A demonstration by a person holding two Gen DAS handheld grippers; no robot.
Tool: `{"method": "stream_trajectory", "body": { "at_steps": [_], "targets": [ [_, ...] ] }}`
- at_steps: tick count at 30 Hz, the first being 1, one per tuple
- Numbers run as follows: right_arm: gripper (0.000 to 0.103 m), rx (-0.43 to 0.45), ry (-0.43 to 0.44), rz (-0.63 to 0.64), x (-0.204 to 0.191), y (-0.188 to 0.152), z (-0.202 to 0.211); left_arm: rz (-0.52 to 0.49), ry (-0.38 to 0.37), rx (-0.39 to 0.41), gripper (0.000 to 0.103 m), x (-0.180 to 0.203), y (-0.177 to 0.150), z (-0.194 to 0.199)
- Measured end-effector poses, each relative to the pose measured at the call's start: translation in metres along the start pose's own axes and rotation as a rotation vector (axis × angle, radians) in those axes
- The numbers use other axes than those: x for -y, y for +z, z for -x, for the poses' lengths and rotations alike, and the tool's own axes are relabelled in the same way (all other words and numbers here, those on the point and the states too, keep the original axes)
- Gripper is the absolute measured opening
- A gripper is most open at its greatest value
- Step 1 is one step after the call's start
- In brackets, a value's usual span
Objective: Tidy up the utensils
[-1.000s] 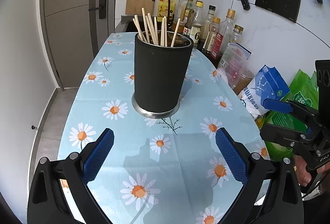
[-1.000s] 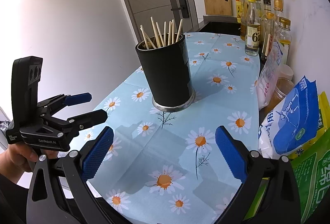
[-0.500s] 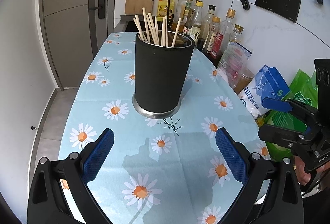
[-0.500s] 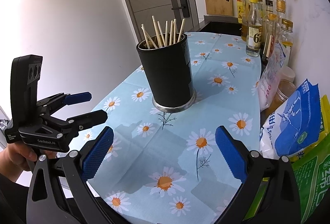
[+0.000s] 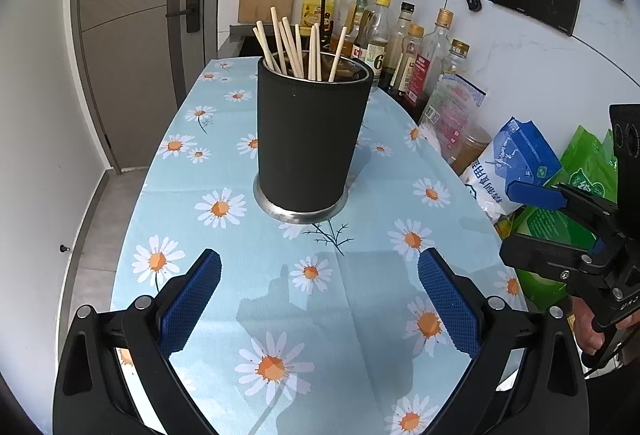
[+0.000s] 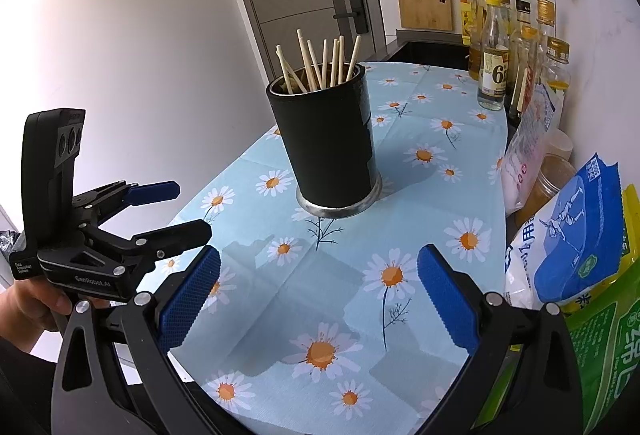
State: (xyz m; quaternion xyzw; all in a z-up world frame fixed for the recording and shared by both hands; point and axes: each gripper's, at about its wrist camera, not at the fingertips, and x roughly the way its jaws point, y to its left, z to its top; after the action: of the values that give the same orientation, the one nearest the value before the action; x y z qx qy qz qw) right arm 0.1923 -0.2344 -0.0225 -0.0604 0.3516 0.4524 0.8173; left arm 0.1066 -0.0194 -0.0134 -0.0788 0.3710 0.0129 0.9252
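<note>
Chopsticks (image 5: pixel 298 49) stand bunched in the black holder (image 5: pixel 314 139) on the worktop (image 5: pixel 360 315), ahead of both grippers. Left gripper (image 5: pixel 319 309) and right gripper (image 6: pixel 319 309) hover spread and empty, barely shifted over the last second; no loose utensils show.

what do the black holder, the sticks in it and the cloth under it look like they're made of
Holder: matt black sleeve, perhaps rubber or leather, over shiny metal, going by the silver rim and flared base. Chopsticks: pale, unvarnished wood or bamboo. Tablecloth: smooth daisy print holding sharp fold creases, likely thin plastic or coated fabric.
</note>
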Motion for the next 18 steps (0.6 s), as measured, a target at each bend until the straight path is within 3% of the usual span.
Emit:
{"method": "stream_trajectory", "body": {
  "at_steps": [18],
  "targets": [
    [0.098, 0.002, 0.000, -0.013, 0.011, 0.000, 0.001, 0.016, -0.012, -0.007, 0.096, 0.006, 0.001, -0.003]
  ]
}}
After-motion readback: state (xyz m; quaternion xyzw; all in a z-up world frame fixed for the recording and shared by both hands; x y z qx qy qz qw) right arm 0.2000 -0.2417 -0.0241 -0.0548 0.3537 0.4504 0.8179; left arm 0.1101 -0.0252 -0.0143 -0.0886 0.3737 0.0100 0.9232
